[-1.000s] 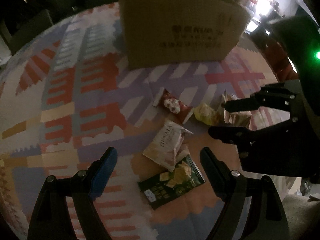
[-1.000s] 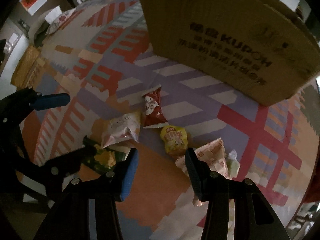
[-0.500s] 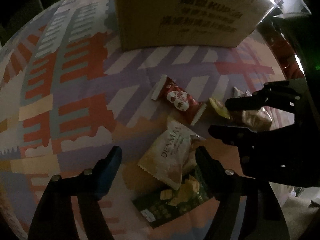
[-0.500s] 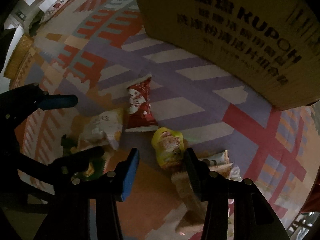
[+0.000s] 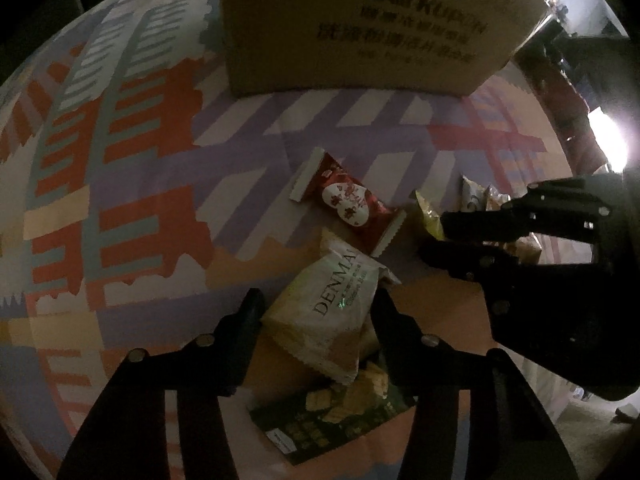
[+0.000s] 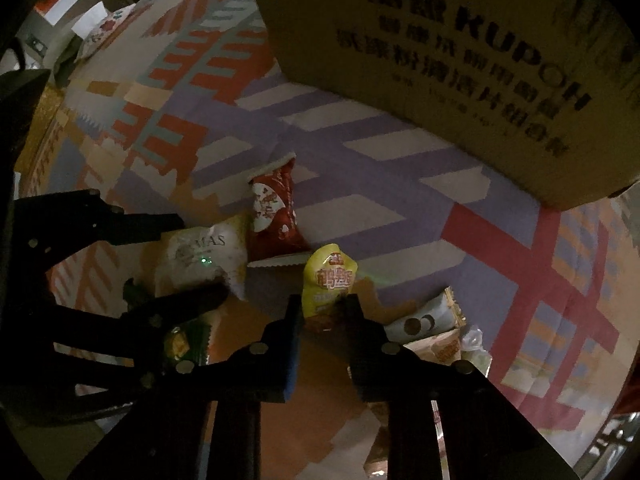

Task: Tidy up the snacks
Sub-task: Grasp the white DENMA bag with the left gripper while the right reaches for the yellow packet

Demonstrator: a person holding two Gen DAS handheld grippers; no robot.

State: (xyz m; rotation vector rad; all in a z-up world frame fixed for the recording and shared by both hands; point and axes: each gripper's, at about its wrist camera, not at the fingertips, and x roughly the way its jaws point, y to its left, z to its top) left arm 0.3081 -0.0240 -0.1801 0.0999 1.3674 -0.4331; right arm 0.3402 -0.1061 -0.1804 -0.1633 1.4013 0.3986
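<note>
Closing, the right tongs pinch a crinkled yellow snack pouch — left tongs squeezing a white packet.

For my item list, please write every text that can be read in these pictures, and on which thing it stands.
"KUPOH": dark print on the cardboard box, beside and above lines of Chinese characters too blurred to read.
"DENMA", cut off at the fold: white snack packet; the small line under it is unreadable.
Red Chinese characters on the yellow snack packet: too blurred.
Red packet and green packet: print too small.
</note>
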